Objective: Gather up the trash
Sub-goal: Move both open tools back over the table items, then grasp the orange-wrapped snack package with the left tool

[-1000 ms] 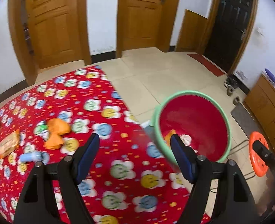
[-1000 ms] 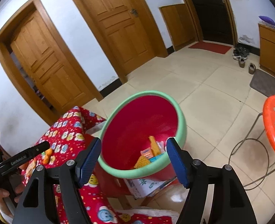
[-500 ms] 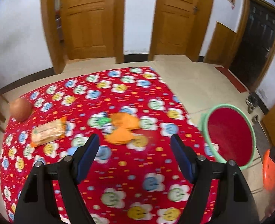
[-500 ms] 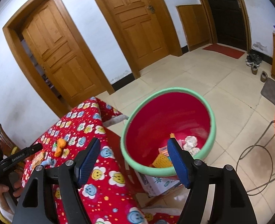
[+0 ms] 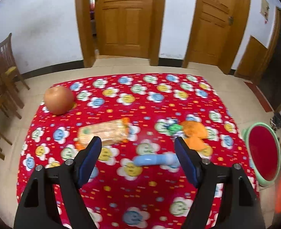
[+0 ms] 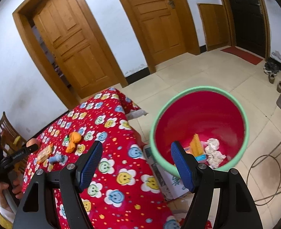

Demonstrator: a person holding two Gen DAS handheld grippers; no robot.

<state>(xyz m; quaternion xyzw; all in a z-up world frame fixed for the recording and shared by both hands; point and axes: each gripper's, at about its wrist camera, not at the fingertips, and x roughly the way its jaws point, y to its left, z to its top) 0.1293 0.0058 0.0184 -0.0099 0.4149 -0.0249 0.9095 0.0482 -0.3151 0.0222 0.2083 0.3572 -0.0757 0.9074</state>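
Both jaws stand released and empty: the left hand-held gripper [image 5: 137, 148] hangs over the worktop [image 5: 121, 190], framing a blue tube [image 5: 155, 160] (probably the next pick), while the right hand-held gripper [image 6: 136, 152] hovers beside the bin [image 6: 178, 97], which holds trash already.

- Left gripper [image 5: 137, 148]: tilted downward; jaws wide apart, nothing between the pads
- Right gripper [image 6: 135, 153]: angled downward likewise; jaws spread, empty

Open cloth [image 5: 132, 189] before, seemingly, a blue bottle [image 5: 155, 160].
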